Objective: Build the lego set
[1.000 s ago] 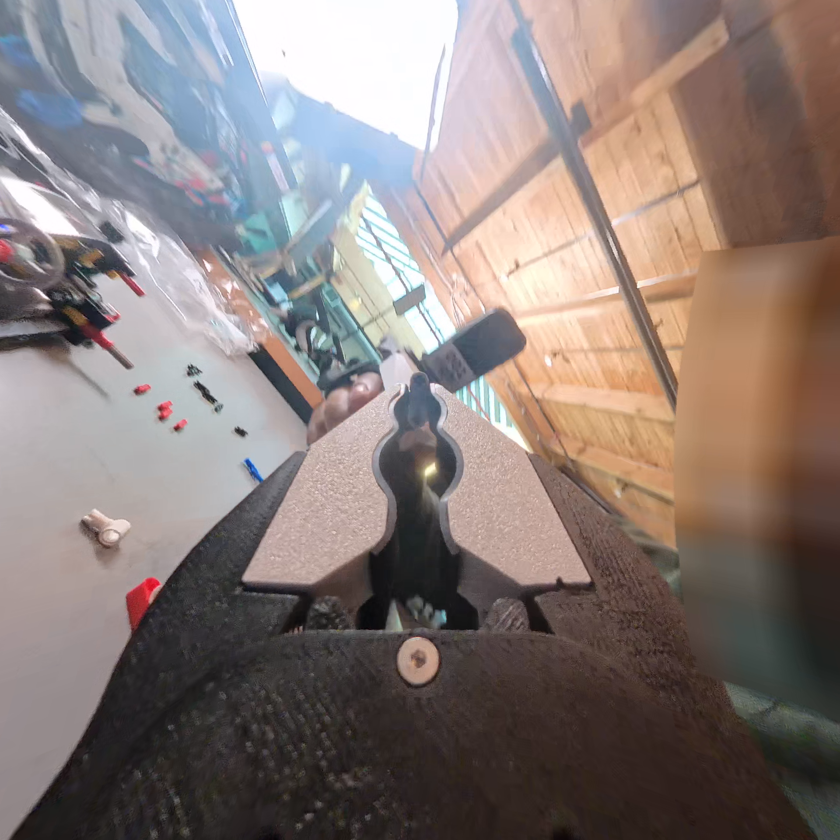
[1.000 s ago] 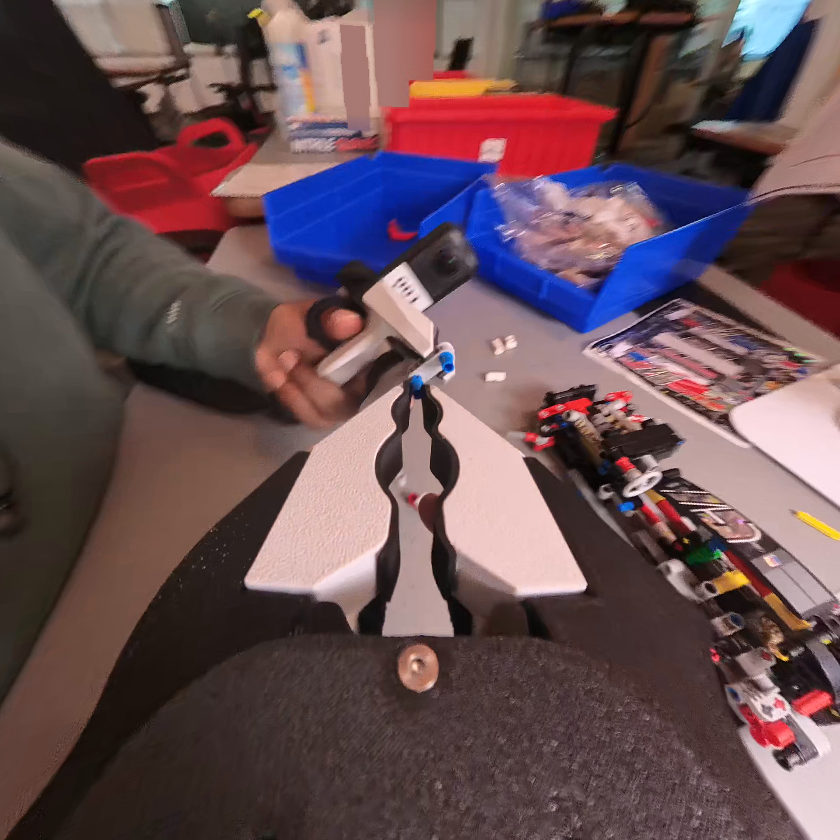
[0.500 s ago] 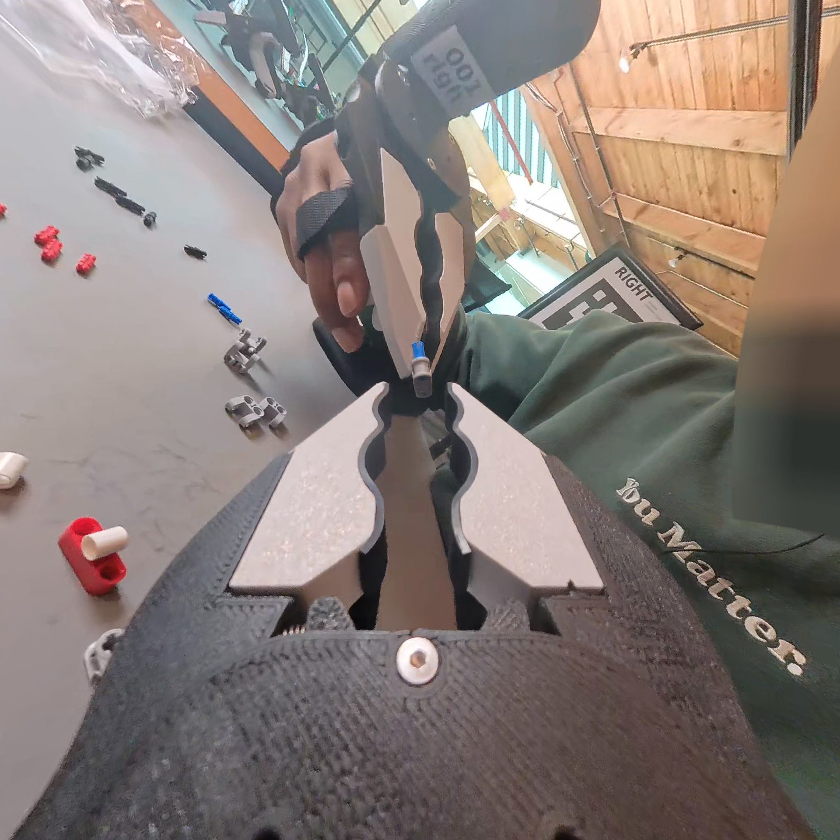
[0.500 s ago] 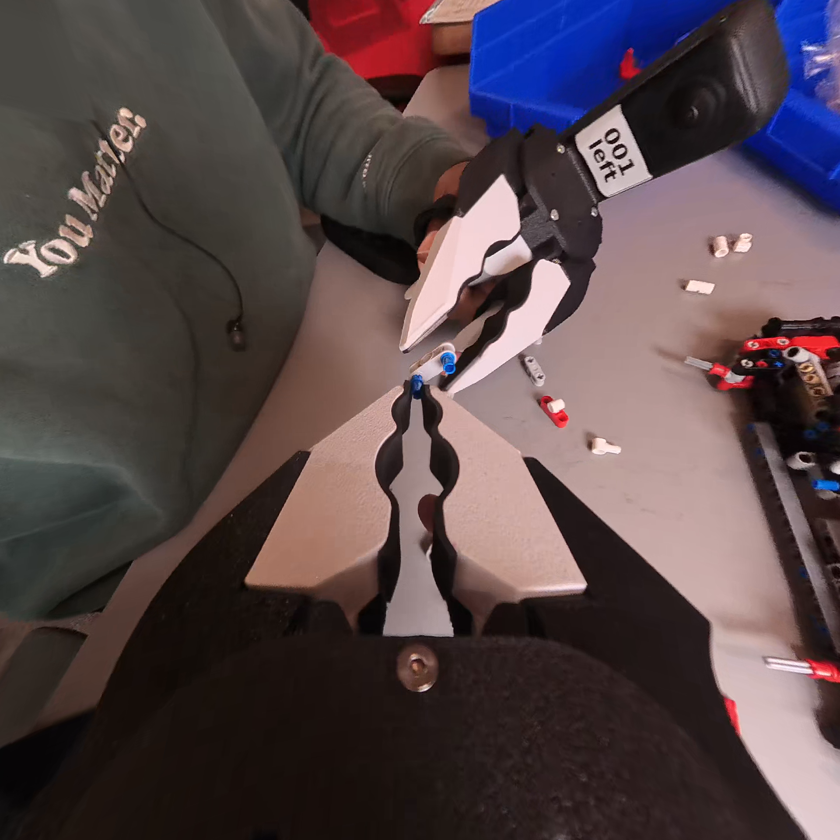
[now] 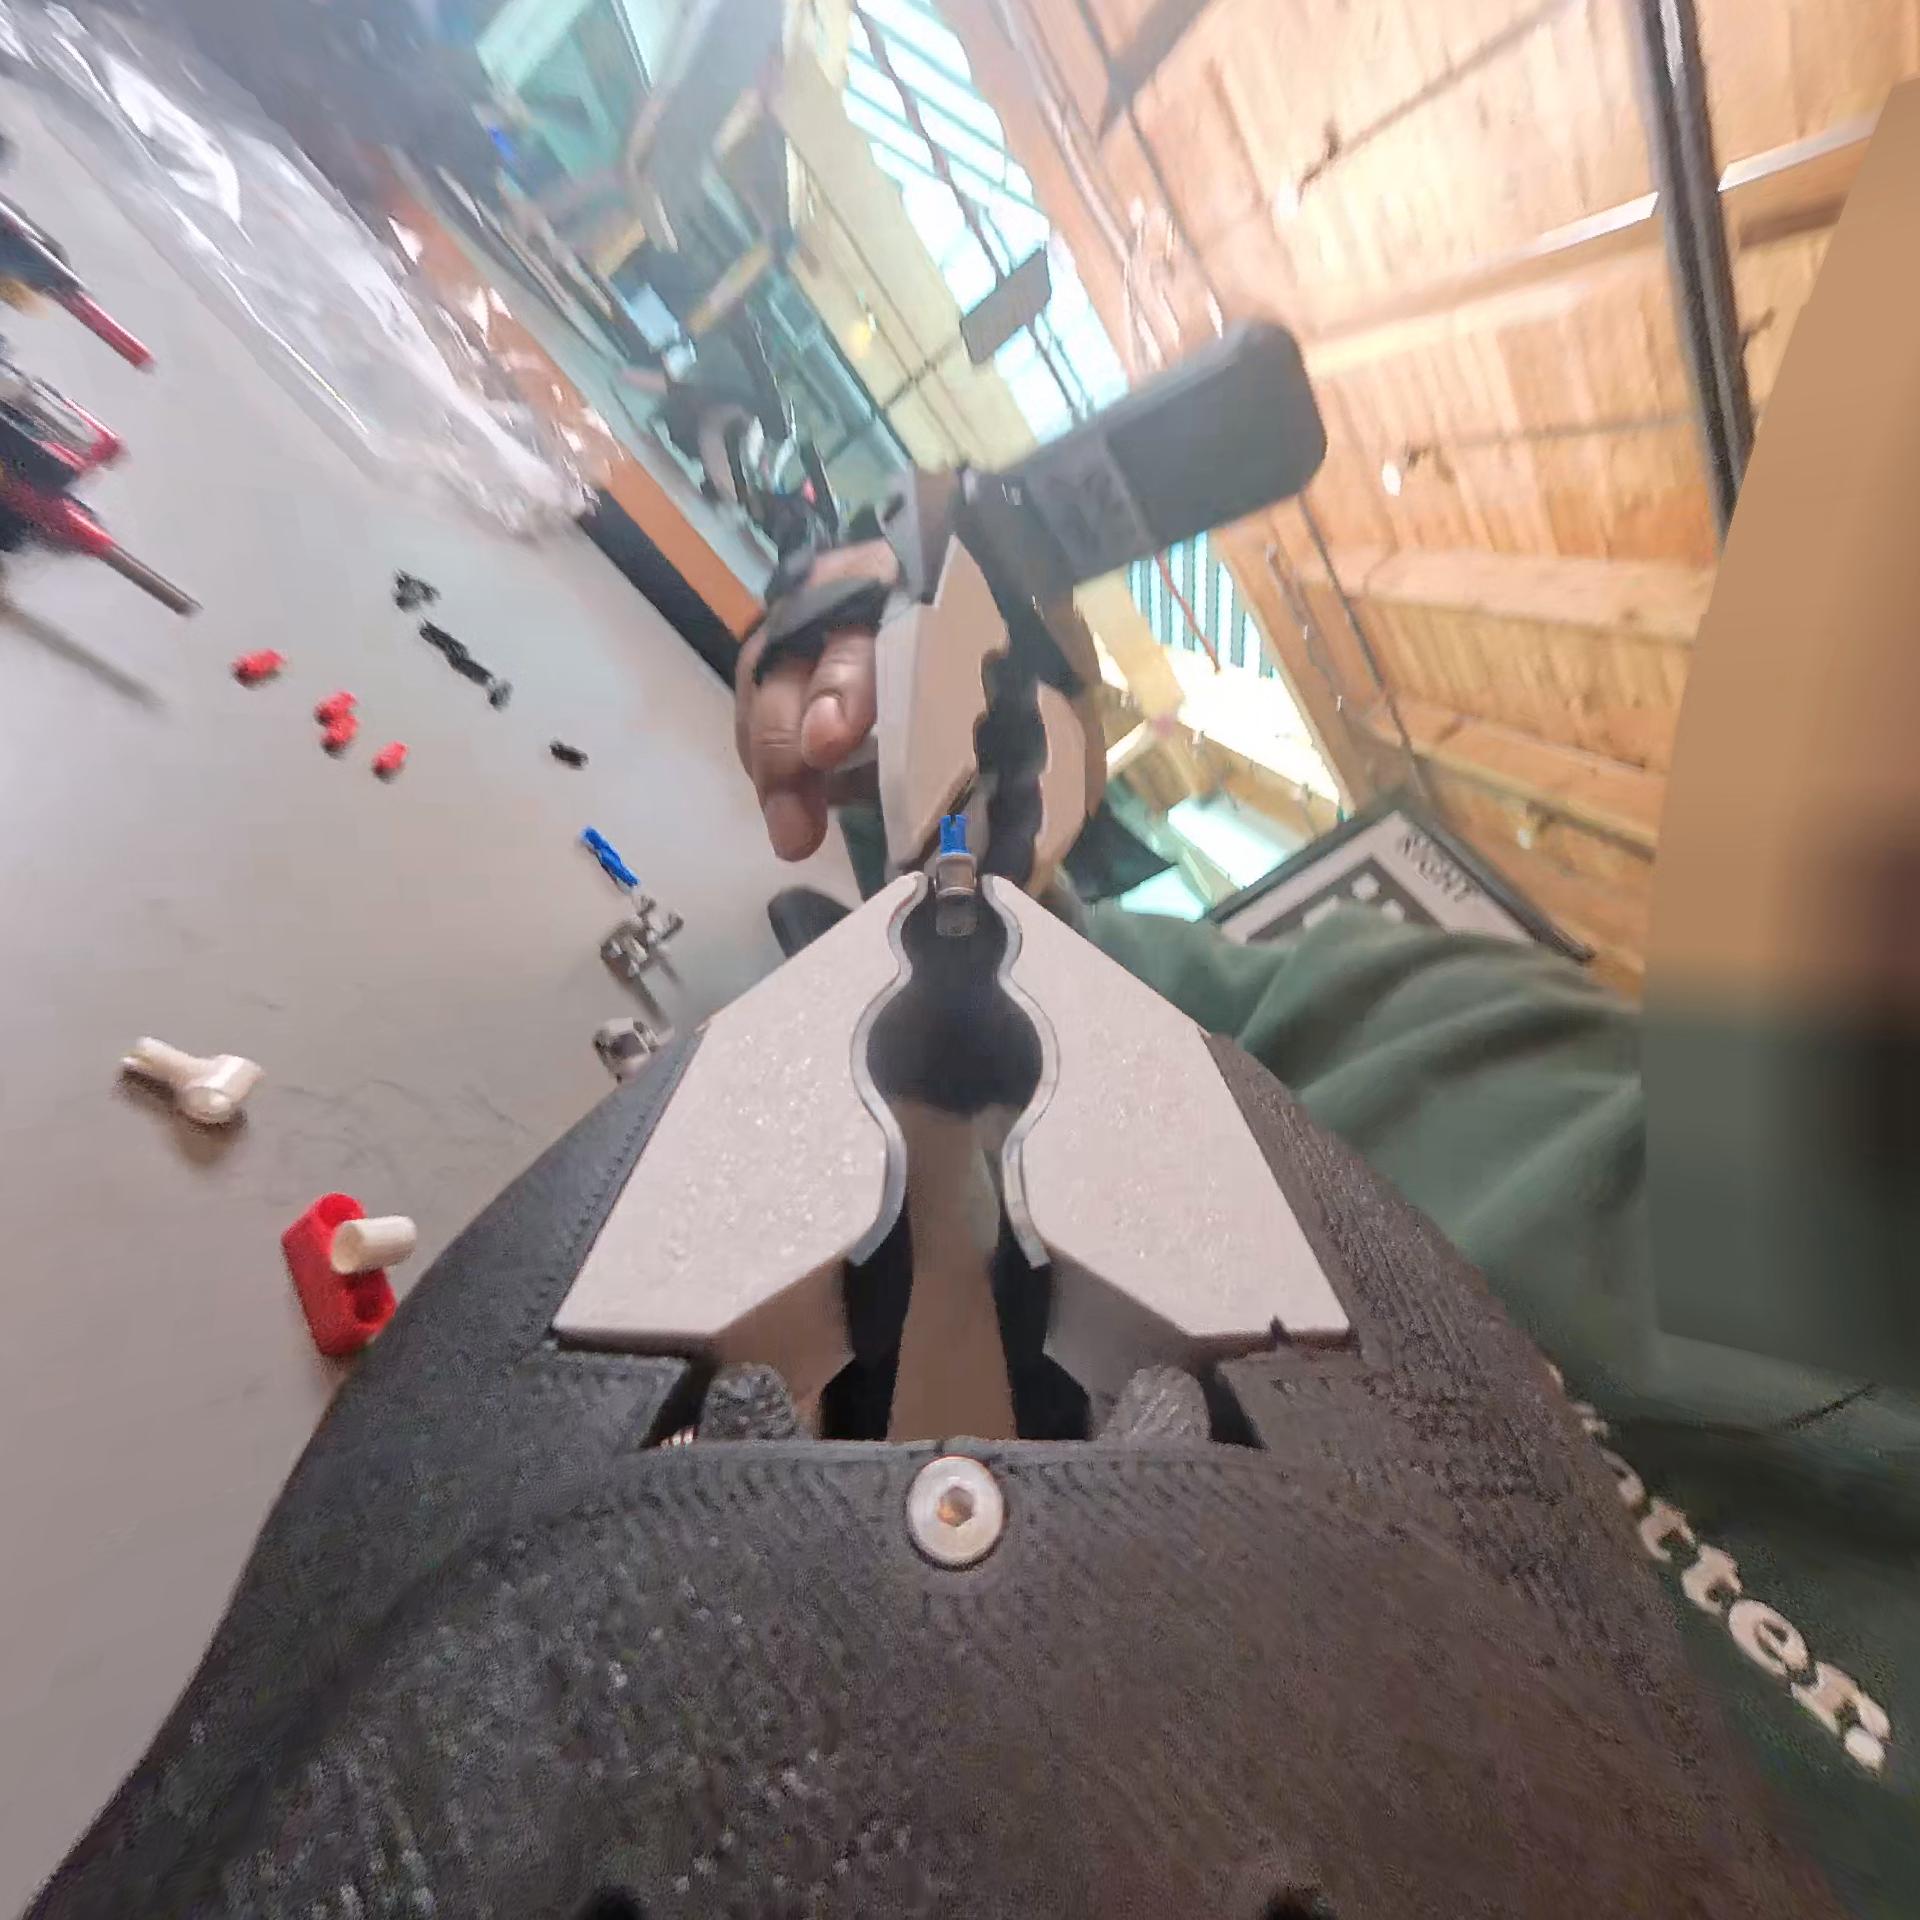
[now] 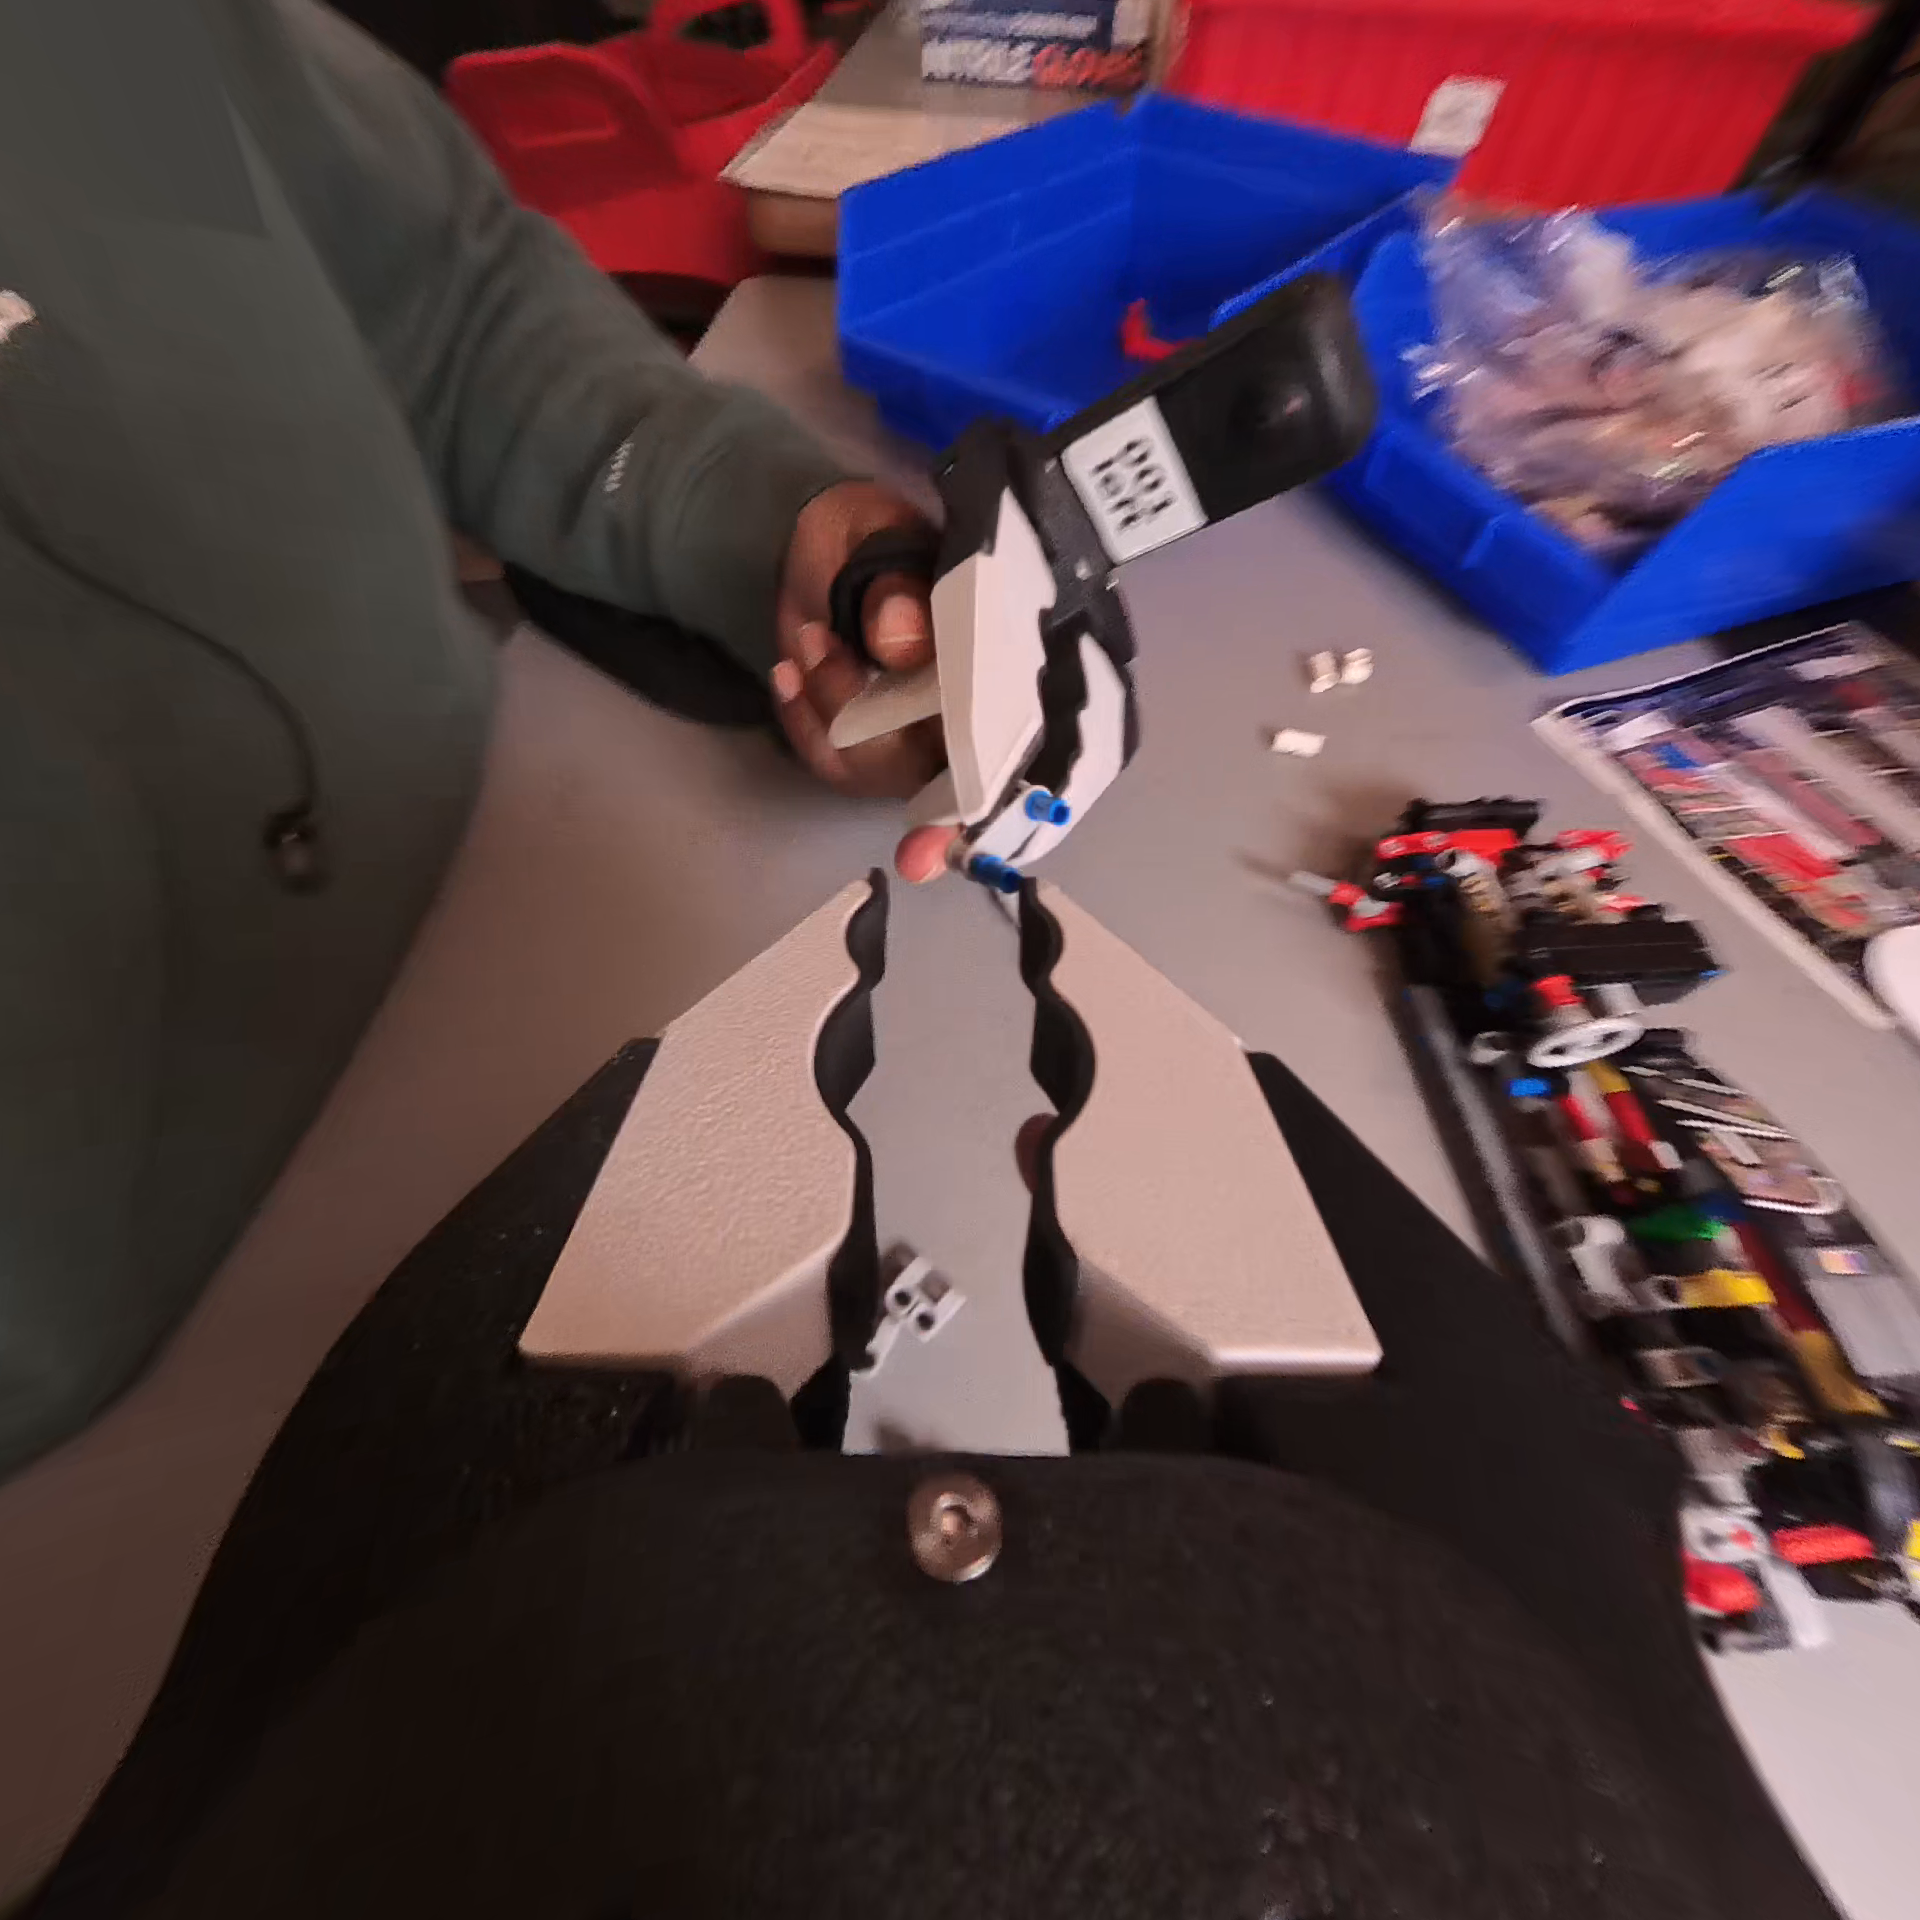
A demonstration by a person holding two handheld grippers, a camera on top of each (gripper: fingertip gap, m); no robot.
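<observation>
the left gripper is pinching a small grey piece with blue pins at the very tips of its jaws, held up above the grey worktop. in the right wrist view the same piece is showing at that gripper's tips. the right gripper is standing with its jaws clearly parted and gripping nothing, its tips just beside the piece. the part-built model is lying on the worktop to the right, near two blue bins.
</observation>
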